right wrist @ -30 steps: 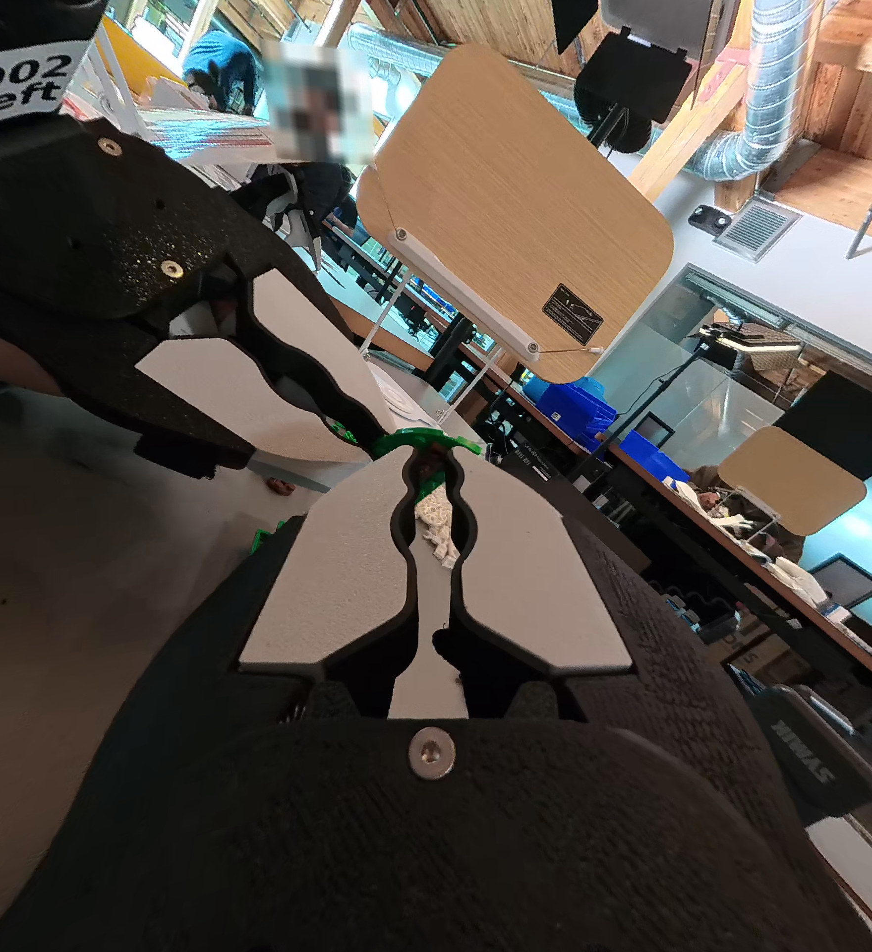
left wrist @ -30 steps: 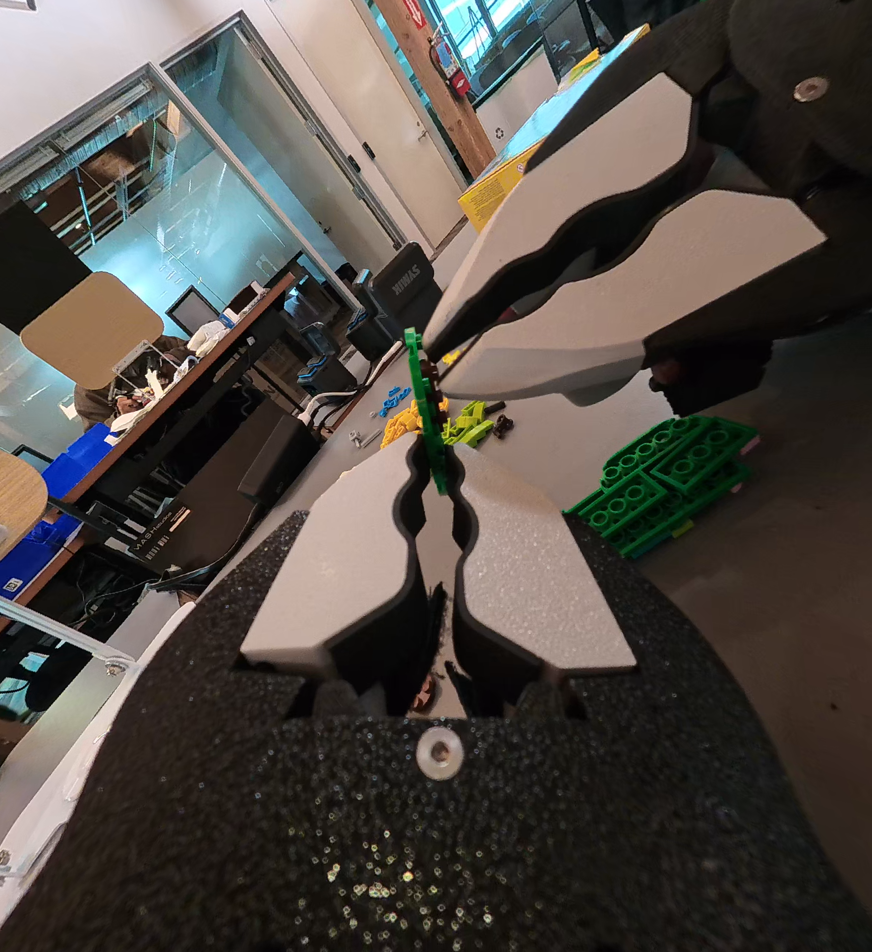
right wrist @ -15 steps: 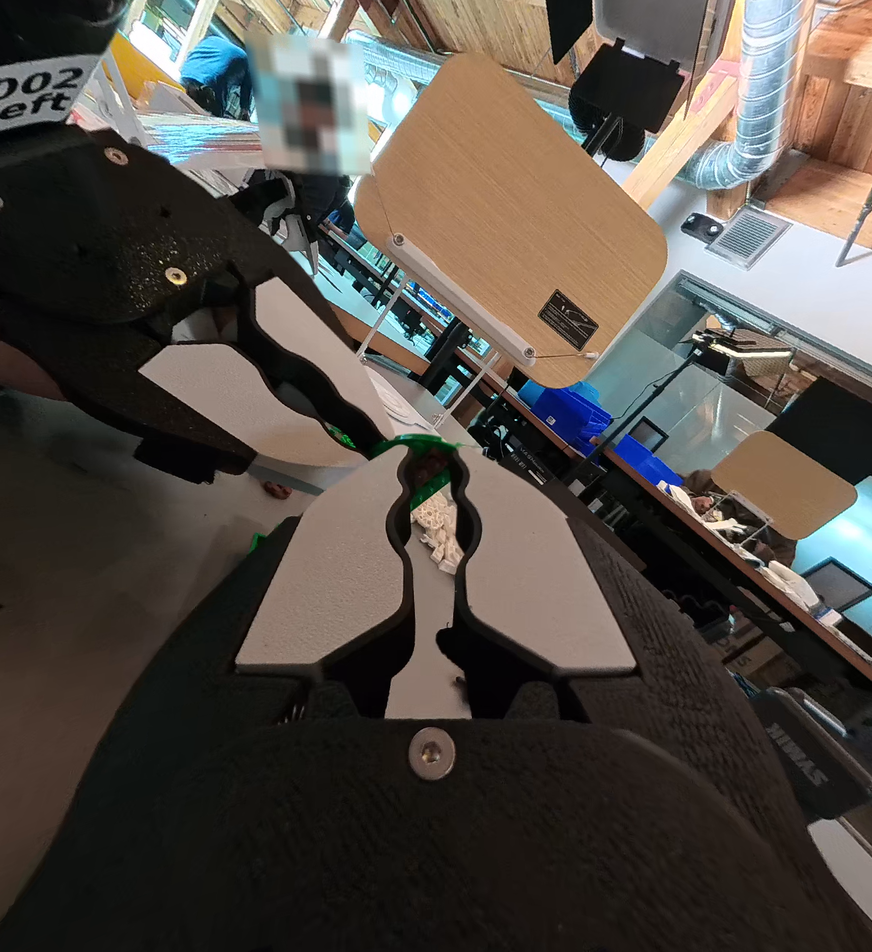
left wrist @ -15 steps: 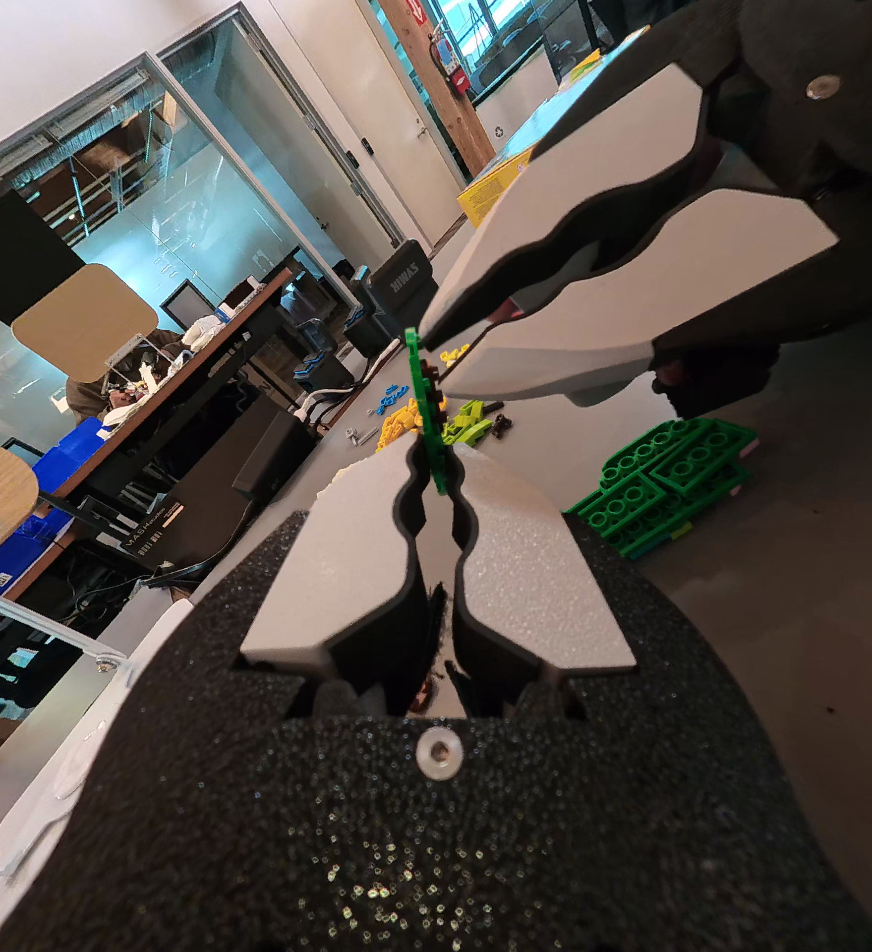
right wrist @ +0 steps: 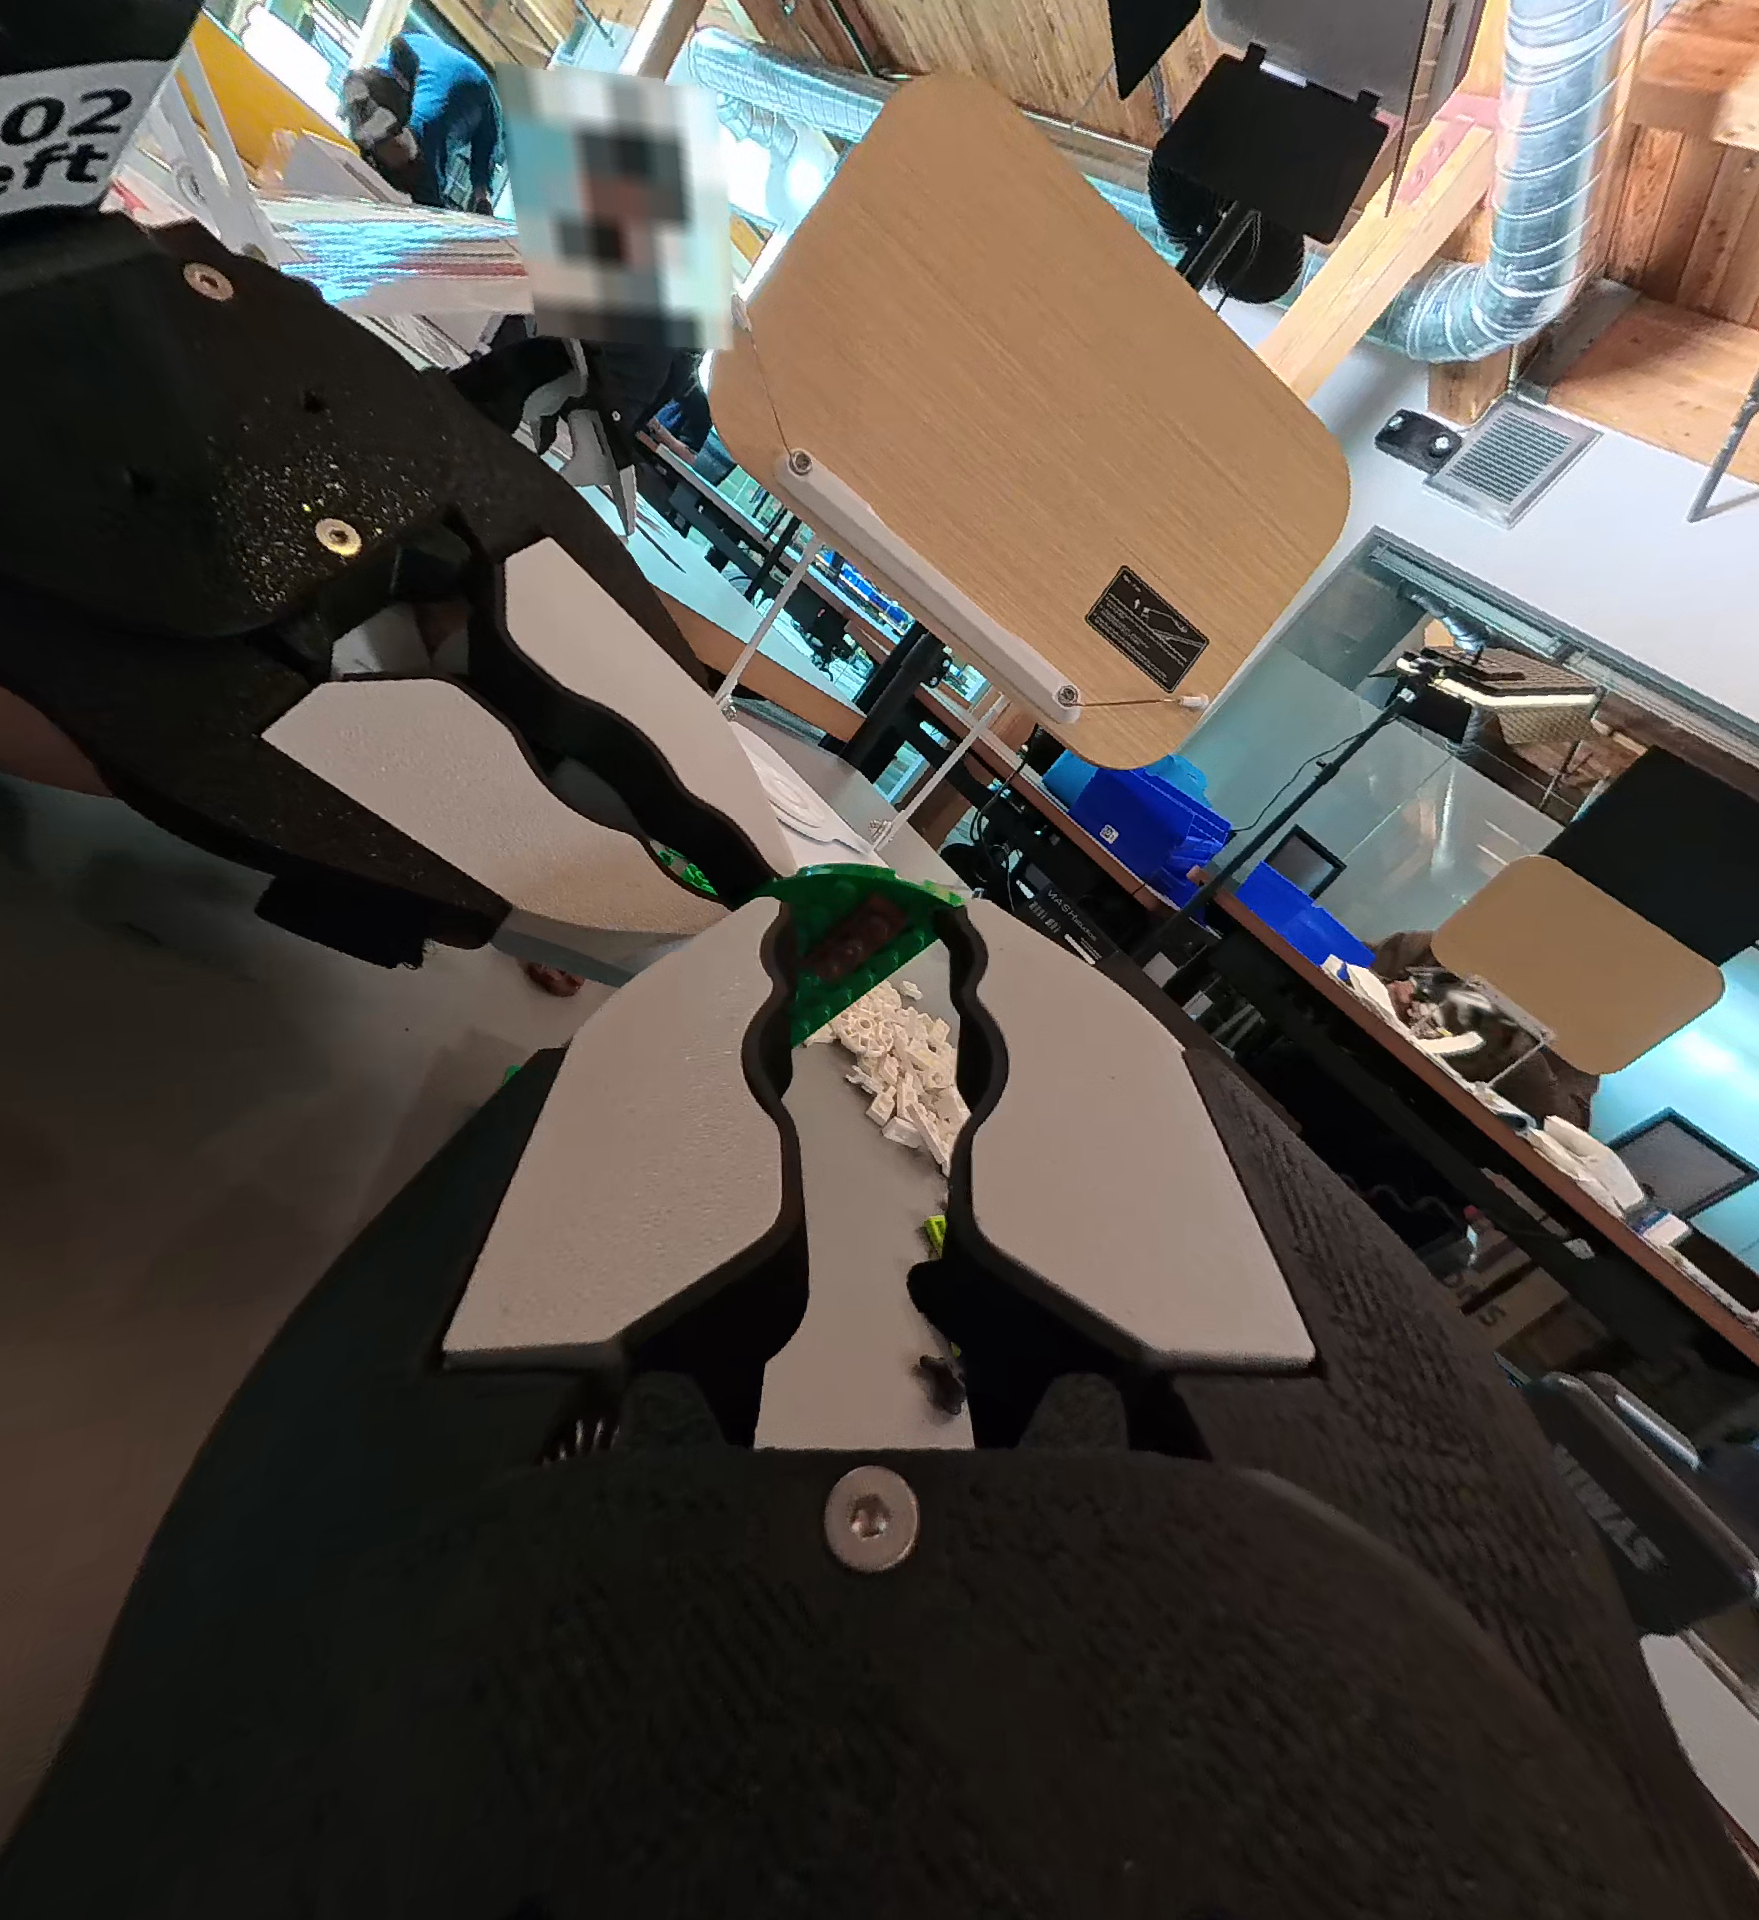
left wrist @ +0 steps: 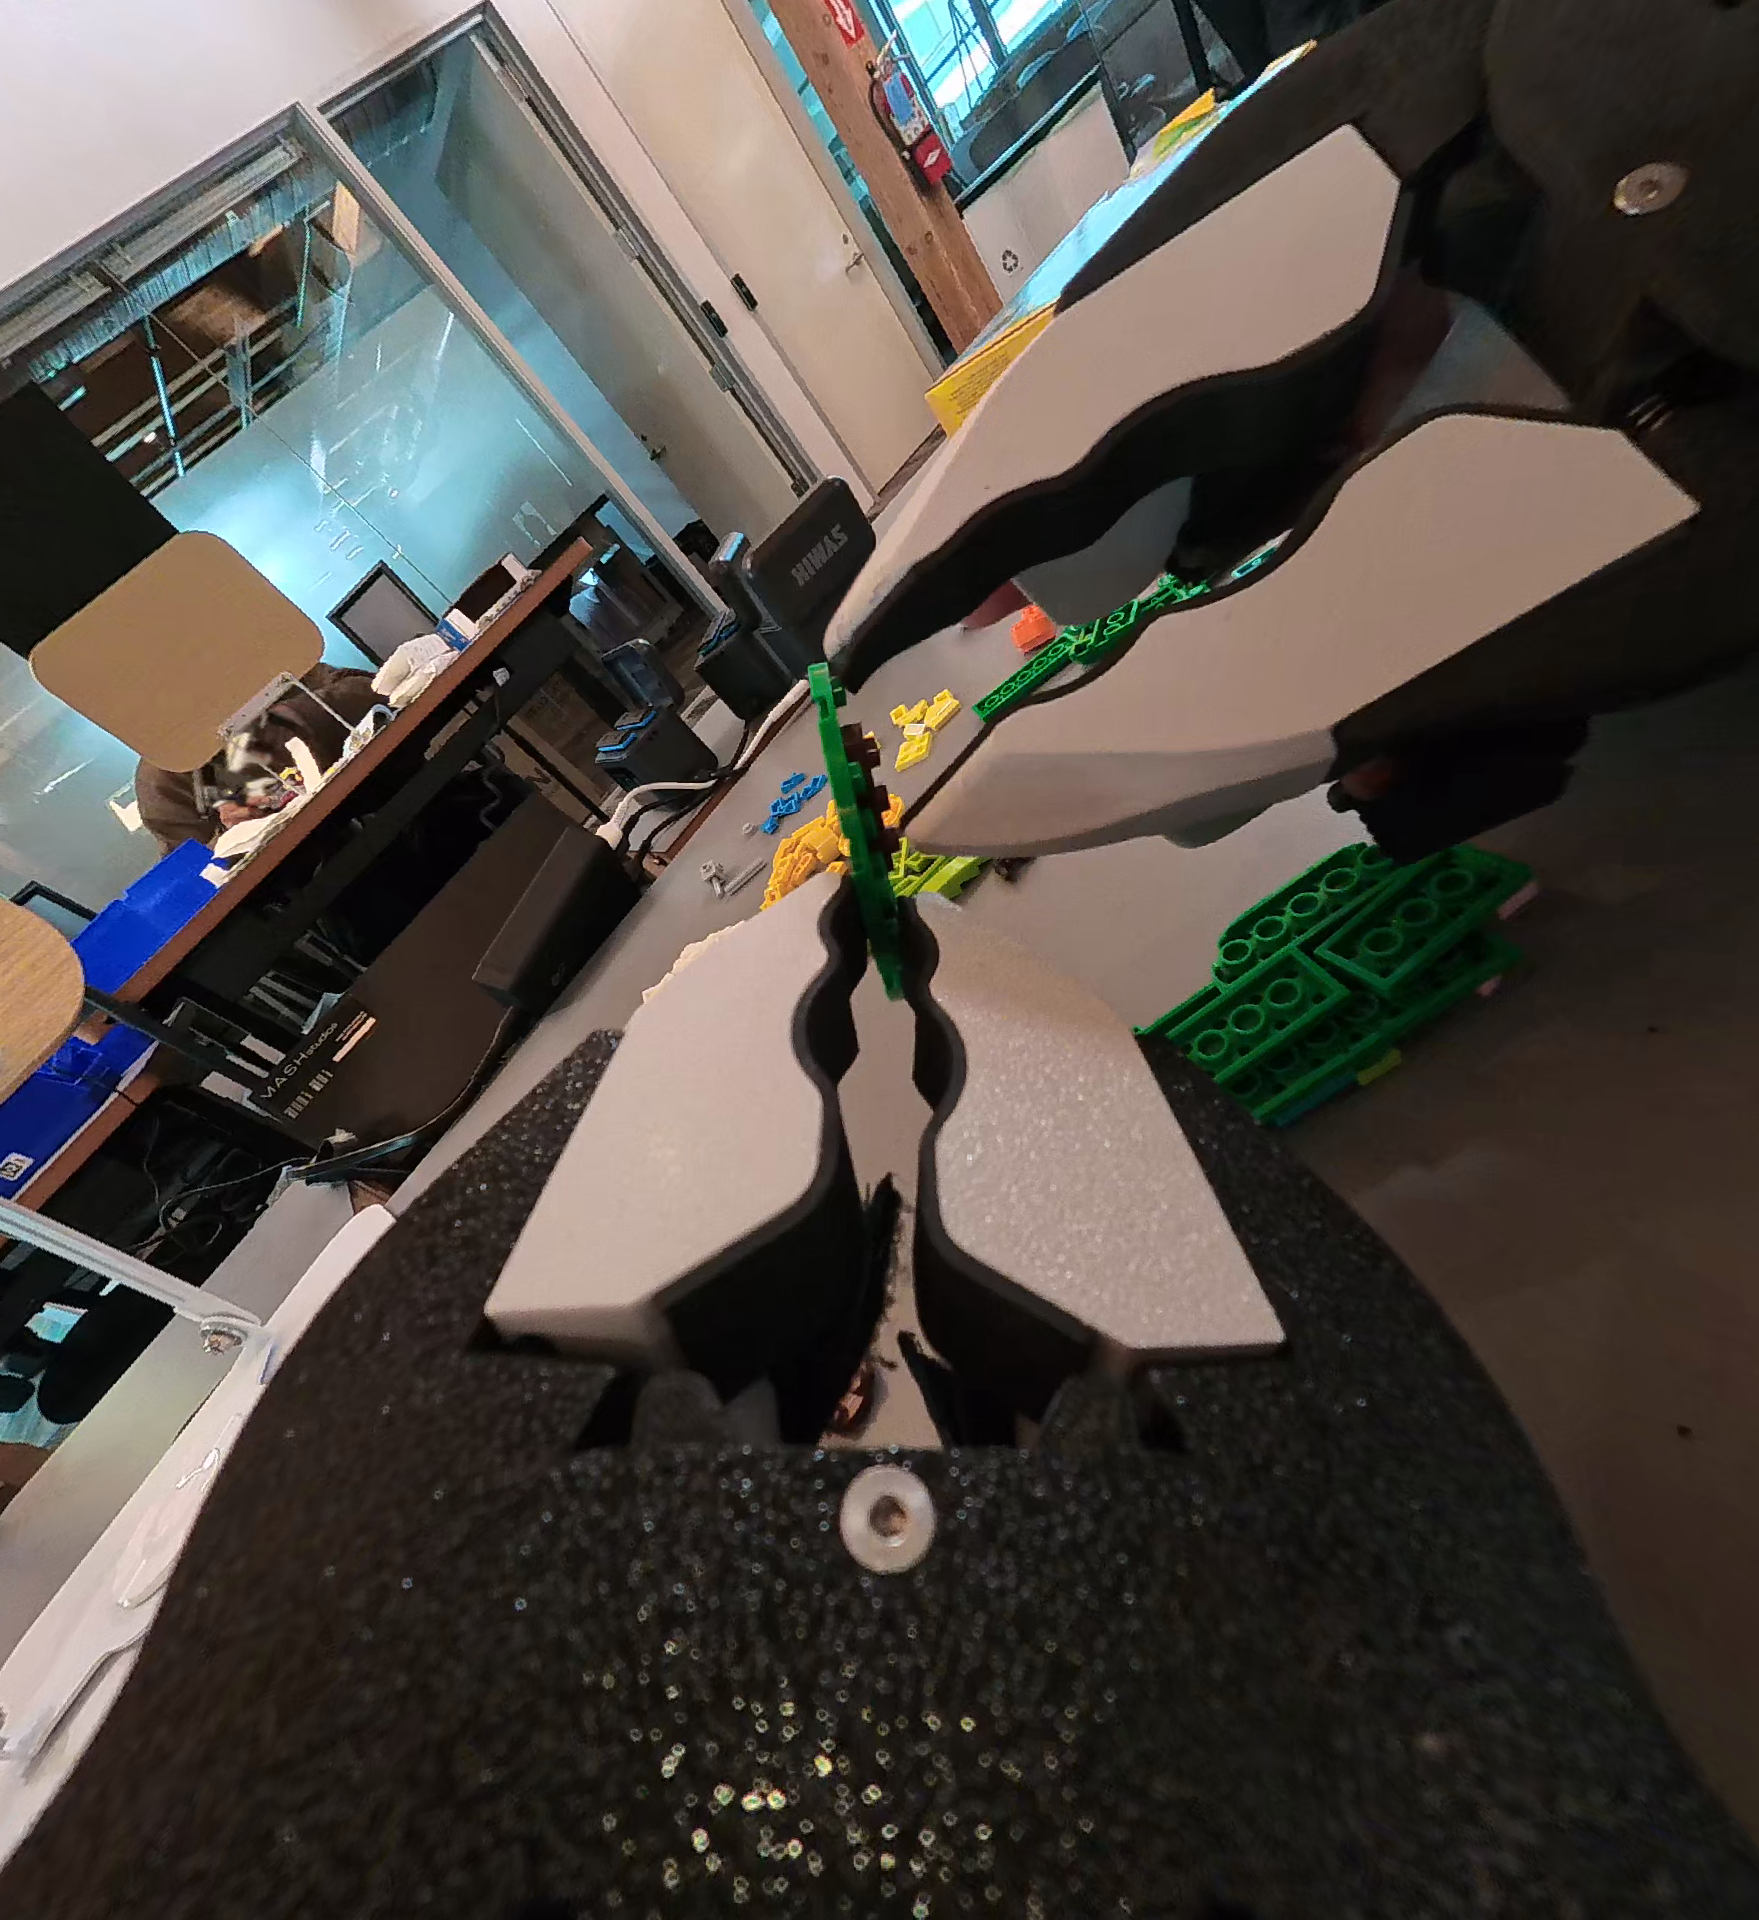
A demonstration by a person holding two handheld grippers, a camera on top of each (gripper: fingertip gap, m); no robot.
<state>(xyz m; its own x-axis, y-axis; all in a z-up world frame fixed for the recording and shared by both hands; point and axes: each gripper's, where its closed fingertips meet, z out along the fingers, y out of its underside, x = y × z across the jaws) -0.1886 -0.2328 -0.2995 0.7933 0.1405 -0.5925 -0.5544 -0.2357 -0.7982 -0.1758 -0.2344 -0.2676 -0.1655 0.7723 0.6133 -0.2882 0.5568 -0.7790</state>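
Step in hand, as I read it: brown brick (left wrist: 859,750) sits seated on the green plate (left wrist: 862,831), and the right claw (left wrist: 890,748) stands parted around it, not gripping.

- Left claw (left wrist: 880,940): clenched on the plate's lower edge, both pads pressed against it, plate standing near-upright, raised off the tabletop (left wrist: 1114,935).
- Right claw: wide gap between its fingers, tips just beside the plate's studded face on either side of the brown brick. Nothing in its grasp. In its own view (right wrist: 867,930) the plate and brick show through the gap.
- Below: white pieces (right wrist: 901,1060), yellow pieces (left wrist: 802,847), blue pieces (left wrist: 787,805), a green brick stack (left wrist: 1363,961).

Any next pick would call for clearing the plate without knocking it.
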